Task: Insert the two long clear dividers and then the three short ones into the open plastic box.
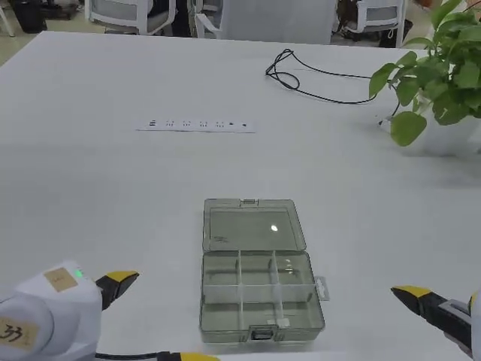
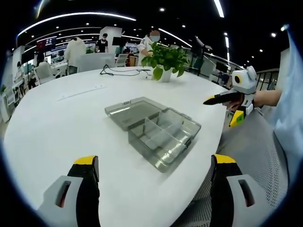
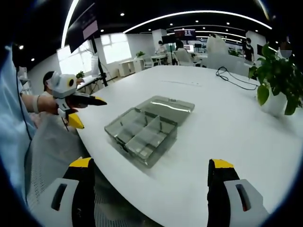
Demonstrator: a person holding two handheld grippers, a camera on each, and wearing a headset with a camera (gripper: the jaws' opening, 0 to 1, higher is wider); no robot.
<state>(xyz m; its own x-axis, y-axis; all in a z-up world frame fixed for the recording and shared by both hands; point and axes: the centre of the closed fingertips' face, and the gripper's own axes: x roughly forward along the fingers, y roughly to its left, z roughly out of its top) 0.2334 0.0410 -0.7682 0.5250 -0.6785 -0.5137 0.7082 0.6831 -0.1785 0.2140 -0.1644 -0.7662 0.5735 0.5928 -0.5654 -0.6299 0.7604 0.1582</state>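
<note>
- Left tongs [image 2: 154,163]: jaws wide, empty, near left of the plastic box [image 1: 225,325].
- Right tongs [image 3: 151,165]: jaws wide, empty, near right.
- Box lies open on the bench [image 1: 113,188], with clear dividers [image 1: 259,286] seated inside.

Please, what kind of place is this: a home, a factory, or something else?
Most likely an open-plan office. There is a large white table with office chairs at its far side, long ceiling light strips overhead, and people standing further back in the room.
</note>
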